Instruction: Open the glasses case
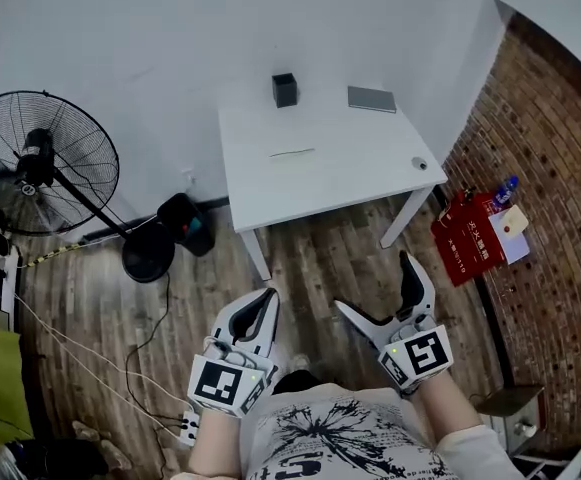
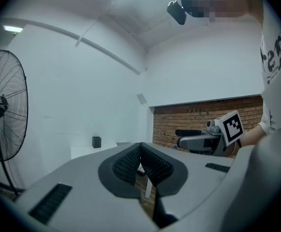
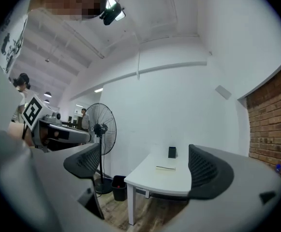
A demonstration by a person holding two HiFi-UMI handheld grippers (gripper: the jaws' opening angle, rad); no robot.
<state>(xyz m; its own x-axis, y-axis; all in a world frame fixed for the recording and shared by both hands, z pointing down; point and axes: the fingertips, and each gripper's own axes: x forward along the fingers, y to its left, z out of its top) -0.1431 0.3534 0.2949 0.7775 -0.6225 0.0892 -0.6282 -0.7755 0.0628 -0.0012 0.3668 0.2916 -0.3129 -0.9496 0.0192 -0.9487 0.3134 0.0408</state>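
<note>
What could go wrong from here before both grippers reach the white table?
1. Thin cables lie on the wooden floor at the person's left; a step there might trip.
2. The left gripper has its jaws together, while the right gripper stands open. The left would probably need opening before it can grip anything.
3. A small round object sits near the right edge of the white table; a reaching gripper could knock it off.

We wear a white T-shirt [image 1: 342, 436] with a black print. Our left gripper [image 1: 262, 306] and right gripper [image 1: 376, 284] are pale grey with black ribbed pads [image 3: 205, 170]. Each carries a white cube [image 1: 422, 356] with black square markers.
</note>
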